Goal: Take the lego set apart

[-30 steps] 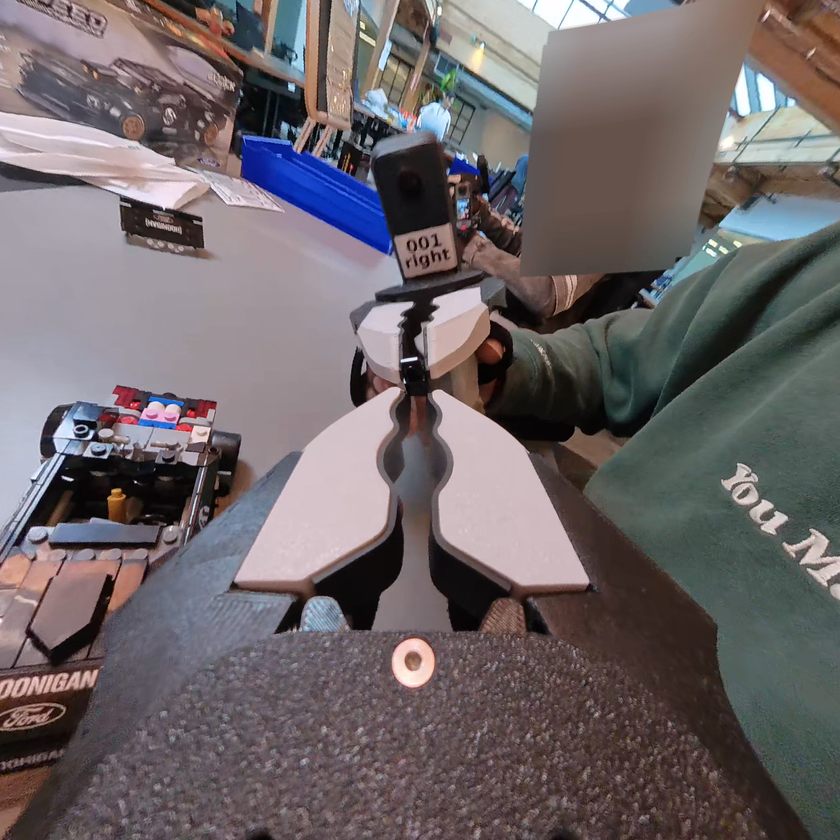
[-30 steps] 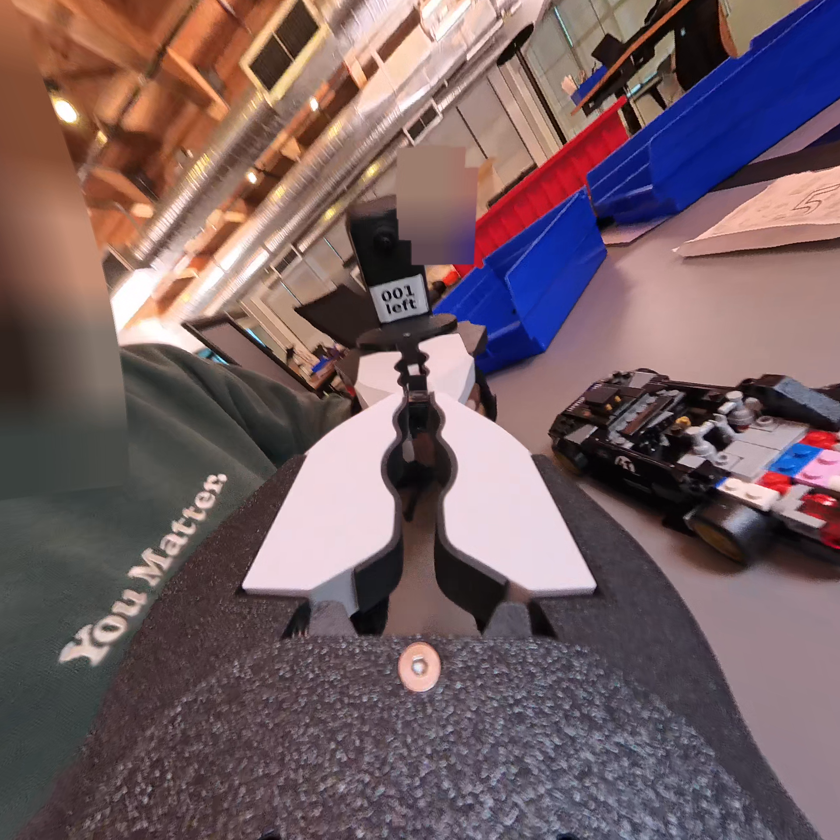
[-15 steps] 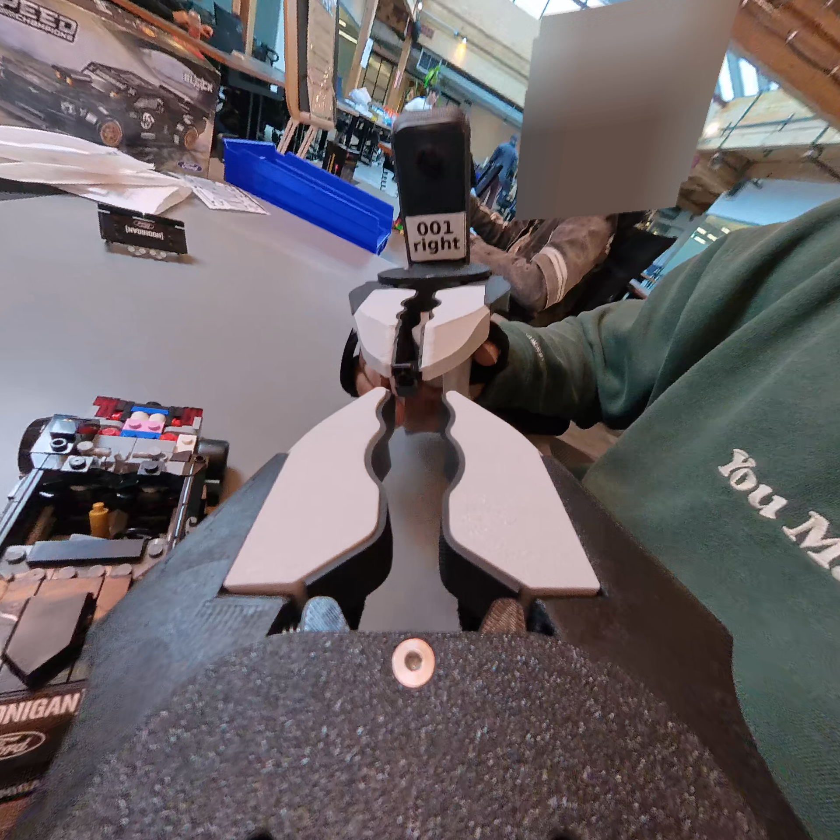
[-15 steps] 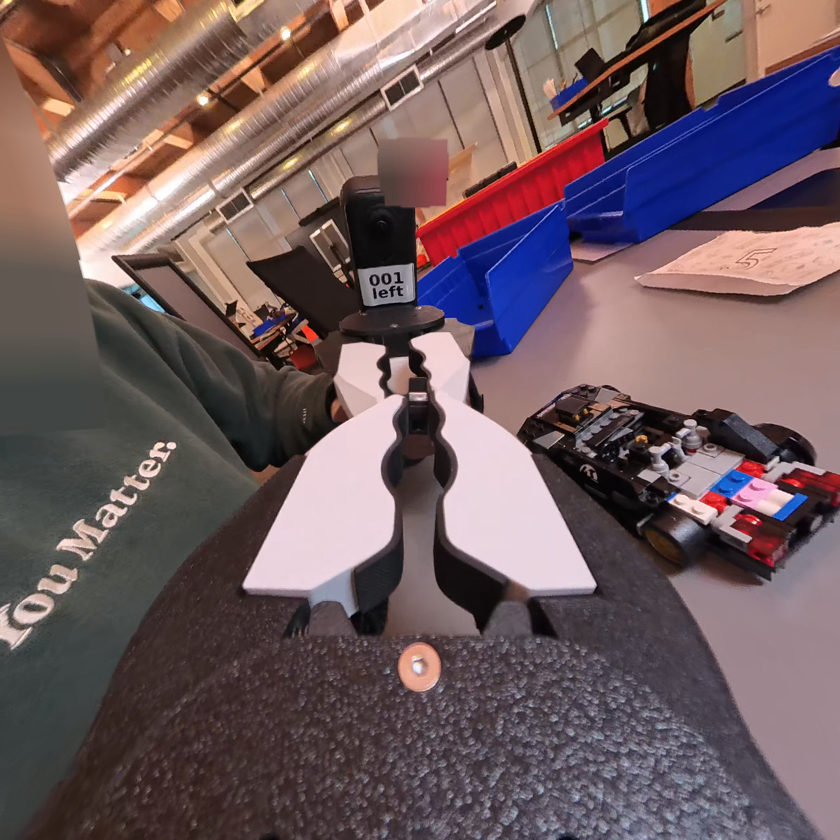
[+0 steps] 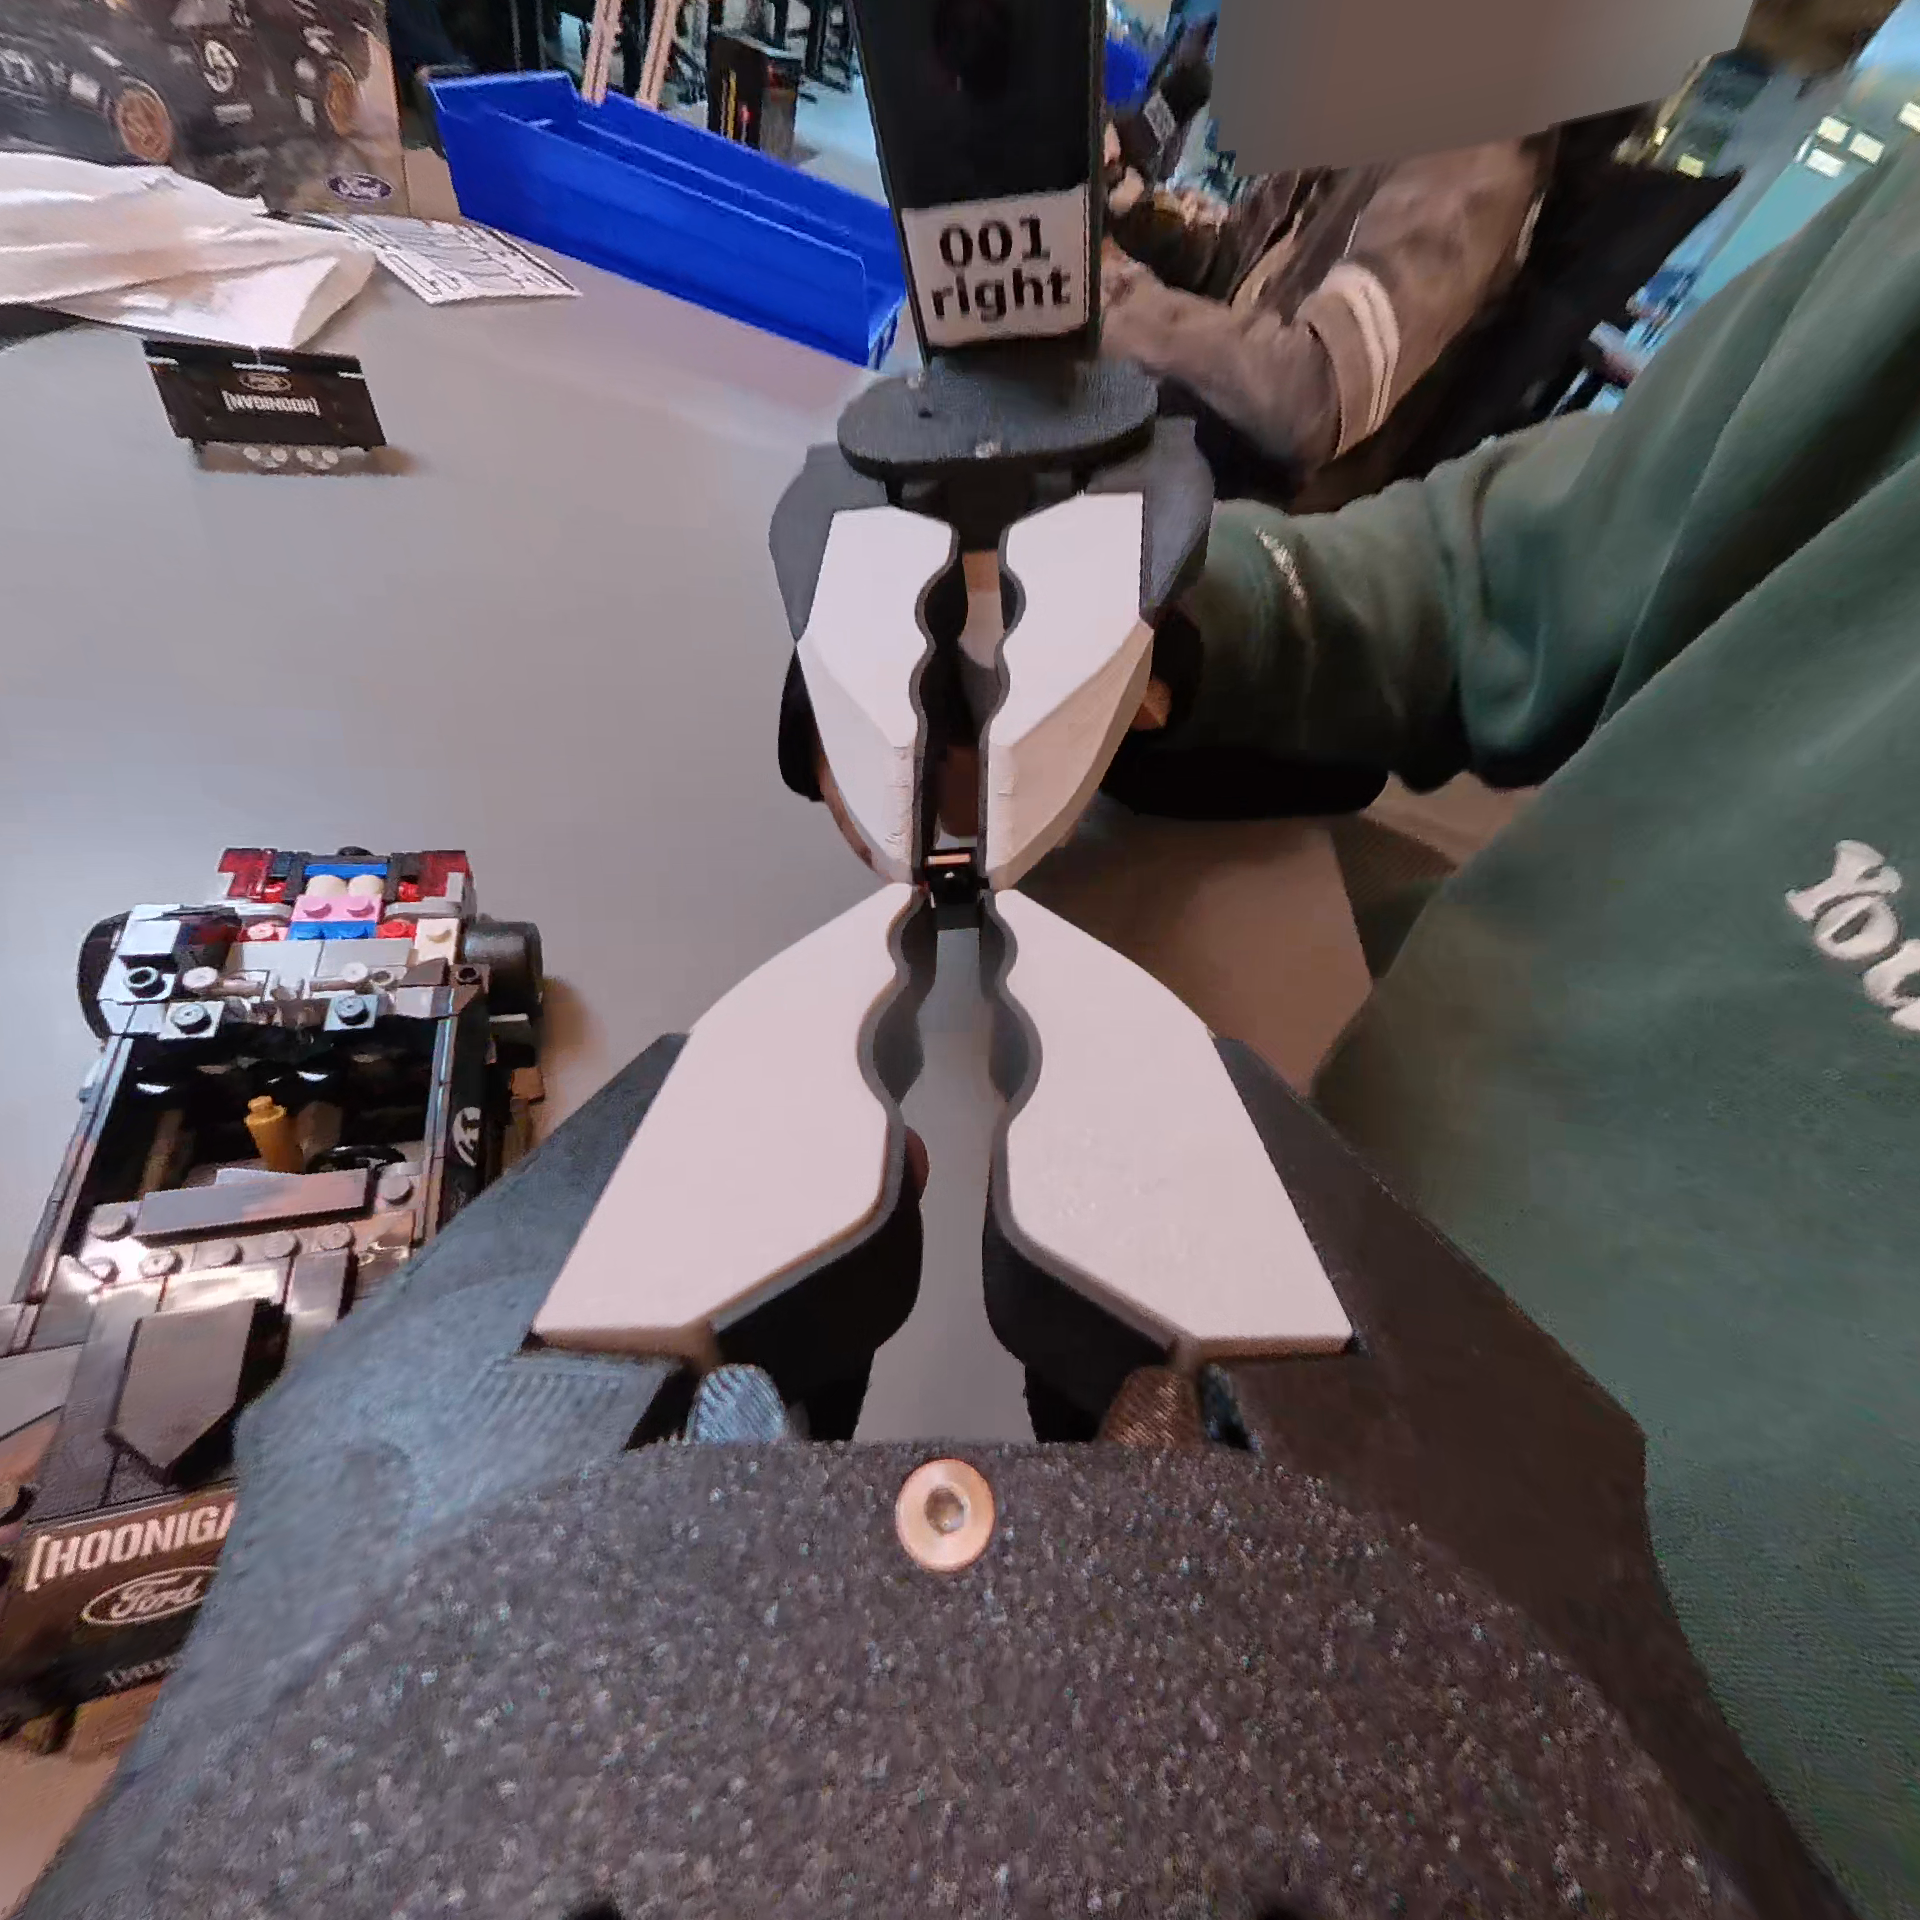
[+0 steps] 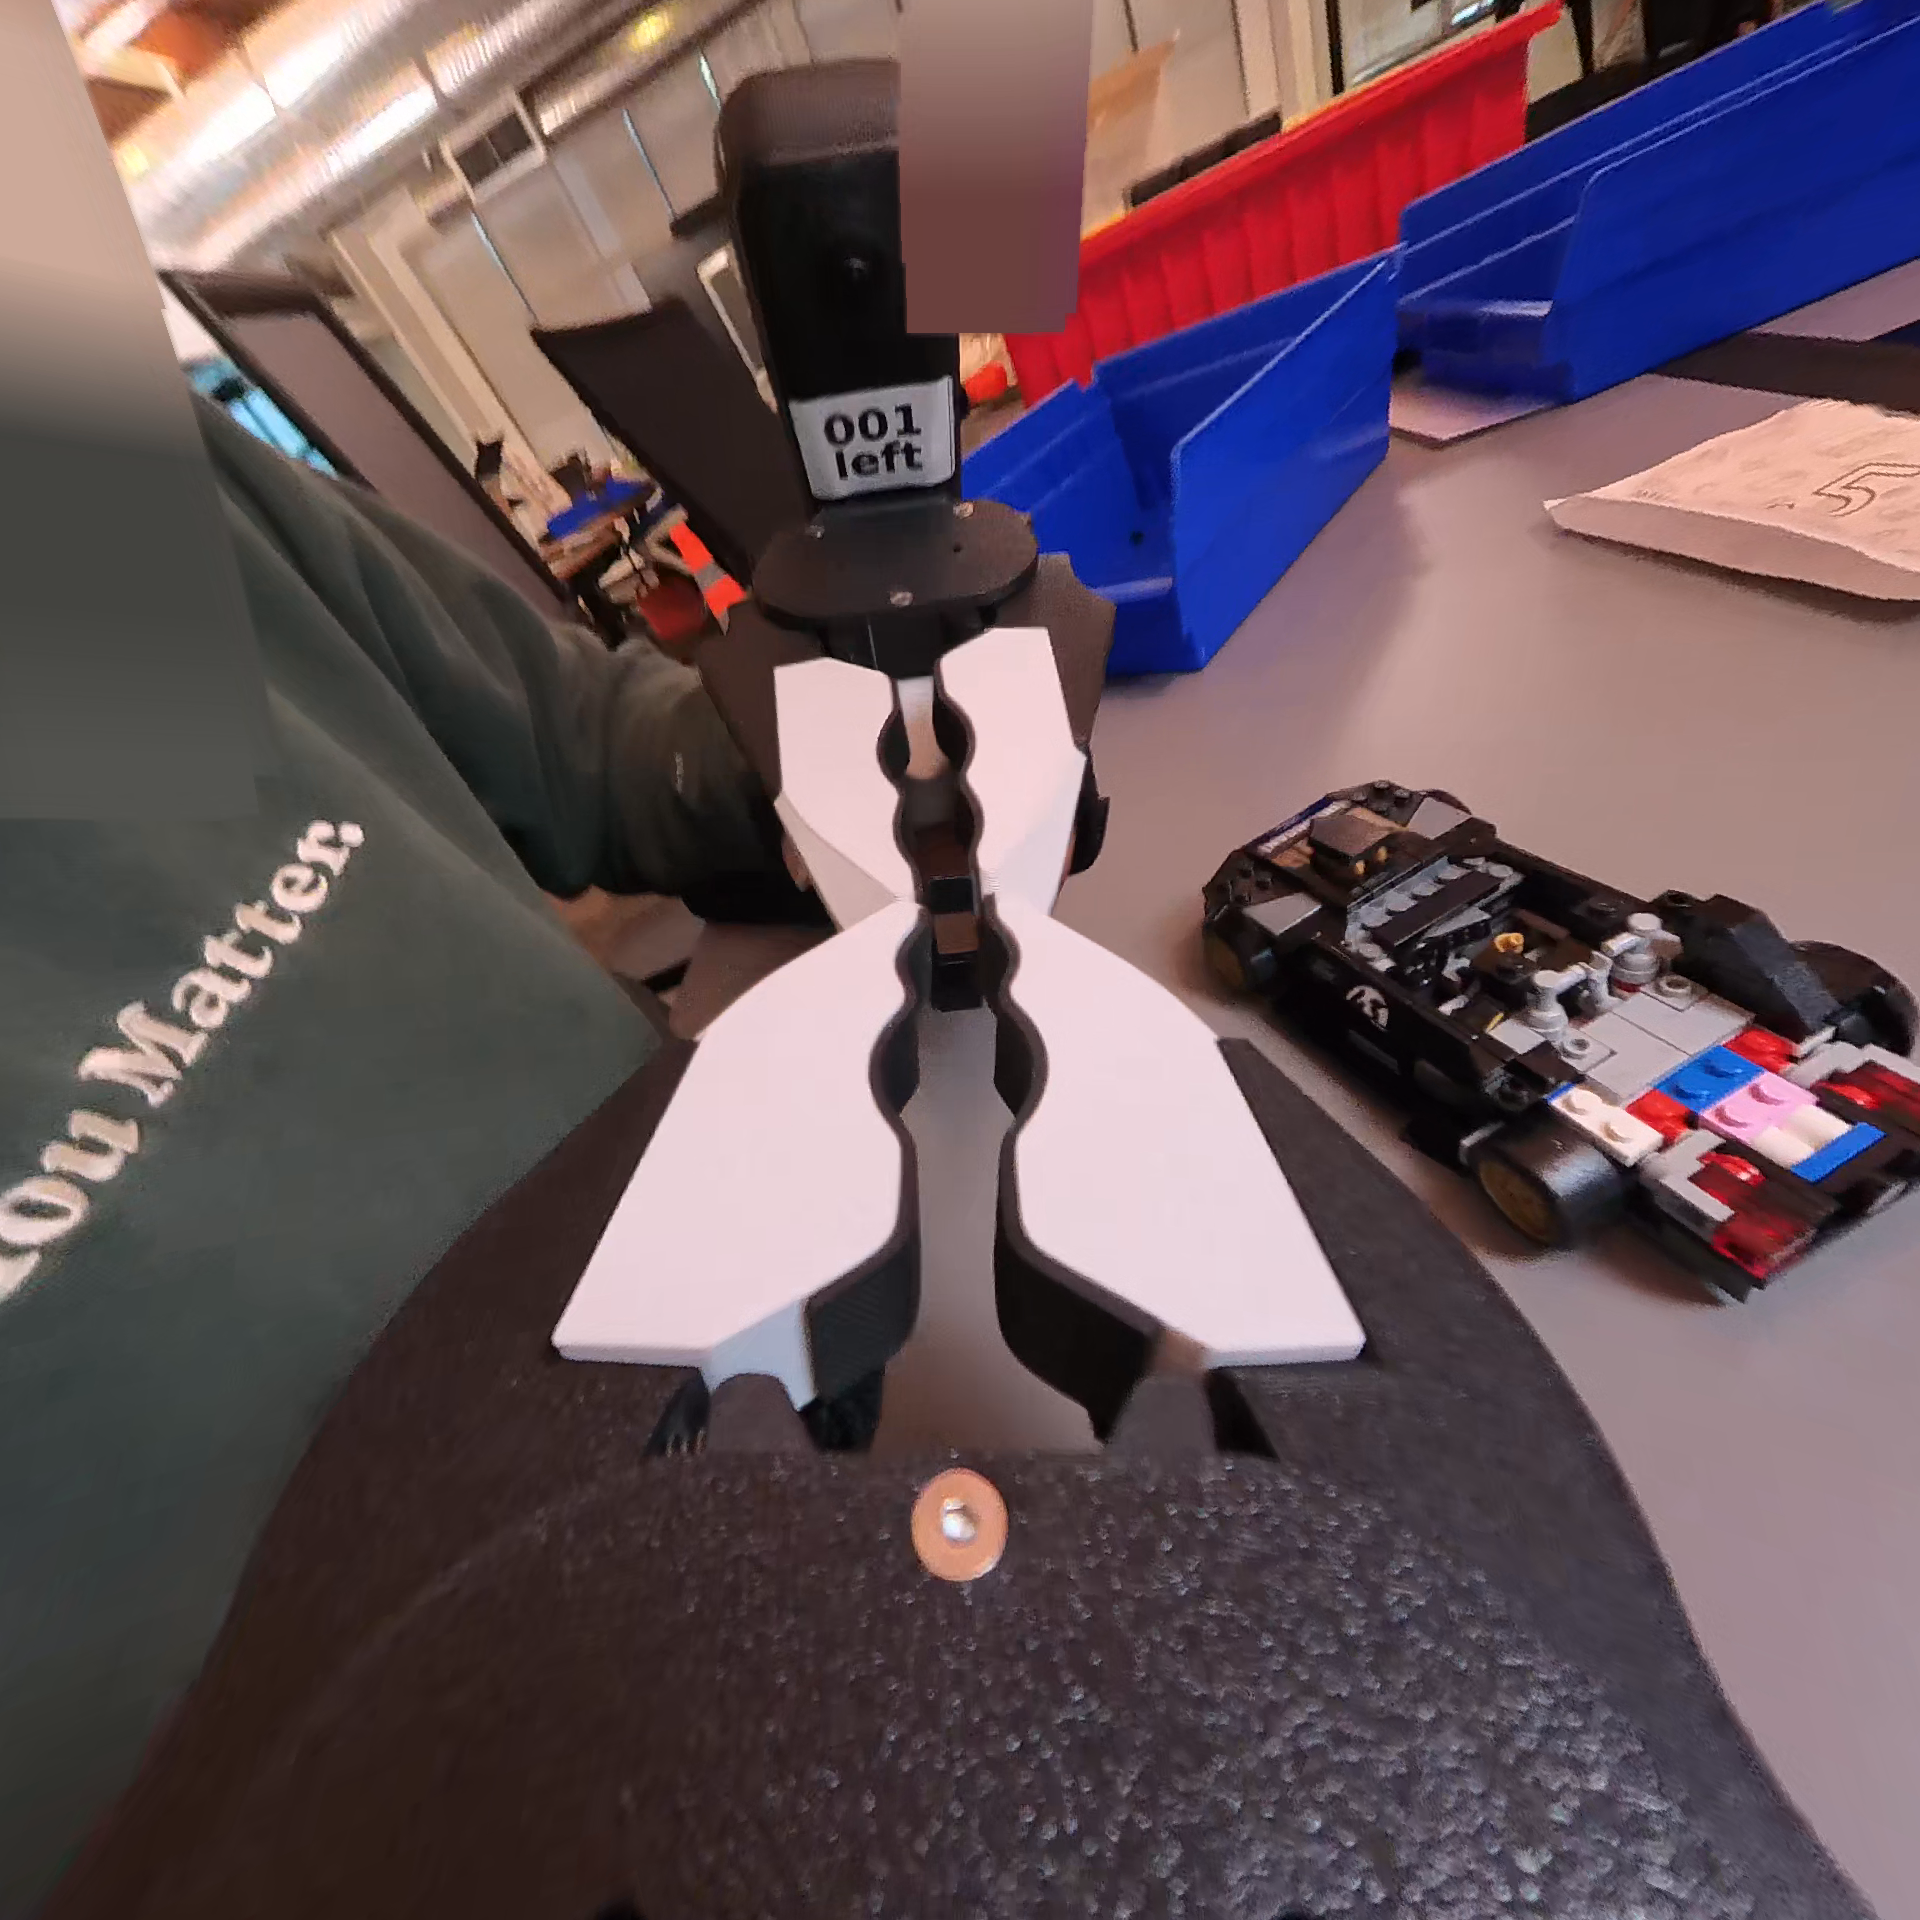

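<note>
My left gripper (image 5: 951, 906) and my right gripper (image 5: 951, 847) meet tip to tip above the table's near edge. Both are shut on one small black lego piece (image 5: 953, 891), held in the air between them. In the right wrist view the same piece (image 6: 954, 940) sits between my right gripper's (image 6: 954, 951) fingers, with the left gripper (image 6: 948, 883) clamped on its far end. The partly stripped black lego car (image 5: 281, 1049) stands on the grey table to the left of the grippers. It also shows in the right wrist view (image 6: 1558, 997), to the right.
A black plaque piece (image 5: 265, 400), a white bag (image 5: 156, 249), a printed sheet (image 5: 468, 260), the set's box (image 5: 187, 83) and a blue bin (image 5: 665, 208) lie at the far side. Blue bins (image 6: 1226, 457) and a paper (image 6: 1766, 509) show behind the car. A green sleeve (image 5: 1558, 623) fills the right. My two grippers' fingertips are within a few centimetres of each other.
Half a second ago my left gripper was open and apart from the piece in the right gripper. Now it has closed on the piece again, tip to tip with the right.
</note>
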Action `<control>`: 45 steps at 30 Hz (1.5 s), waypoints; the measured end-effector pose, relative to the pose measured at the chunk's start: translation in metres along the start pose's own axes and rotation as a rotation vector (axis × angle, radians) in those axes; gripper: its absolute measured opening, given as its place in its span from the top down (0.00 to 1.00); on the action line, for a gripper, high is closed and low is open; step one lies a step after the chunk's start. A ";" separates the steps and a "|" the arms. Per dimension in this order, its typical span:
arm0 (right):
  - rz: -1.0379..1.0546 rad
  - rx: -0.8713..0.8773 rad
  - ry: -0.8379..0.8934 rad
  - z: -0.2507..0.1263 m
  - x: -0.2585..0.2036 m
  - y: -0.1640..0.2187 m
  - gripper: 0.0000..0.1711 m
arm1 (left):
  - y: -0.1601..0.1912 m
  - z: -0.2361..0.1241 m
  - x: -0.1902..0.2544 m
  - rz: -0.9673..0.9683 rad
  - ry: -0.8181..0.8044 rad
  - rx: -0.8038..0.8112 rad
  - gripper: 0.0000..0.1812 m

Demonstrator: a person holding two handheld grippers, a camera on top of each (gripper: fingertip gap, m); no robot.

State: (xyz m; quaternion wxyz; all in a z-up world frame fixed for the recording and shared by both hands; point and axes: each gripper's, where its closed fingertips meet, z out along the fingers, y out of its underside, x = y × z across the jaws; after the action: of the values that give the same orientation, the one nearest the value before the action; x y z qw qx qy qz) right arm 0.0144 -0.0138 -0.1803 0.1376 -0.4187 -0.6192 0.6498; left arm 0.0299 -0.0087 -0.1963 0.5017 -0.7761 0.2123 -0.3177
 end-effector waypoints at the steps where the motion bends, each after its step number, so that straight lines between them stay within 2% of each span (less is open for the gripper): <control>1: -0.026 -0.026 0.002 0.000 -0.001 0.003 0.95 | 0.002 0.001 0.001 0.013 -0.002 -0.012 0.95; 6: -0.094 -0.131 0.038 -0.004 -0.004 0.009 0.95 | 0.005 0.005 0.003 0.033 -0.008 -0.033 0.95; 9: -0.035 -0.080 0.038 -0.004 -0.002 0.005 0.96 | 0.001 0.004 0.002 -0.051 0.031 -0.001 0.95; 15: 0.100 -0.020 -0.047 -0.006 0.001 0.005 0.96 | 0.003 0.006 -0.001 -0.096 0.048 0.010 0.95; 21: 0.241 0.116 -0.177 -0.009 -0.006 -0.008 0.97 | -0.001 0.005 0.001 -0.140 0.068 0.047 0.95; 22: 0.279 0.209 -0.271 -0.017 -0.016 -0.024 0.96 | 0.017 0.006 -0.014 -0.117 -0.016 -0.031 0.95; 23: 0.281 0.264 -0.287 -0.024 -0.018 -0.036 0.96 | 0.025 0.005 -0.019 -0.170 -0.014 -0.042 0.95; 24: 0.230 0.248 -0.208 -0.025 -0.010 -0.035 0.96 | 0.021 0.004 -0.013 -0.213 0.033 -0.012 0.95; 25: 0.192 0.220 -0.139 -0.026 -0.003 -0.030 0.96 | 0.016 0.005 -0.010 -0.154 0.019 -0.007 0.95; 31: 0.085 0.130 -0.031 -0.028 0.014 -0.017 0.96 | 0.011 -0.003 -0.025 -0.130 -0.042 0.003 0.95; 33: -0.003 0.019 0.034 -0.022 0.019 0.001 0.96 | 0.008 -0.007 -0.027 -0.115 -0.052 0.016 0.95; 37: -0.248 -0.336 0.251 -0.012 0.043 0.053 0.96 | 0.011 -0.010 -0.034 -0.105 -0.085 0.000 0.95; 39: -0.309 -0.428 0.284 -0.008 0.045 0.067 0.95 | 0.014 -0.010 -0.038 -0.091 -0.108 -0.023 0.95; 45: -0.343 -0.412 0.271 -0.002 0.038 0.065 0.93 | 0.024 -0.007 -0.034 -0.085 -0.083 -0.085 0.95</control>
State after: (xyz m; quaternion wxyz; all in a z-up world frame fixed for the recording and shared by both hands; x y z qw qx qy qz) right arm 0.0144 0.0015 -0.2537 0.2390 -0.4102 -0.7755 0.4161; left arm 0.0009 -0.0009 -0.2257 0.4628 -0.8175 0.1713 -0.2970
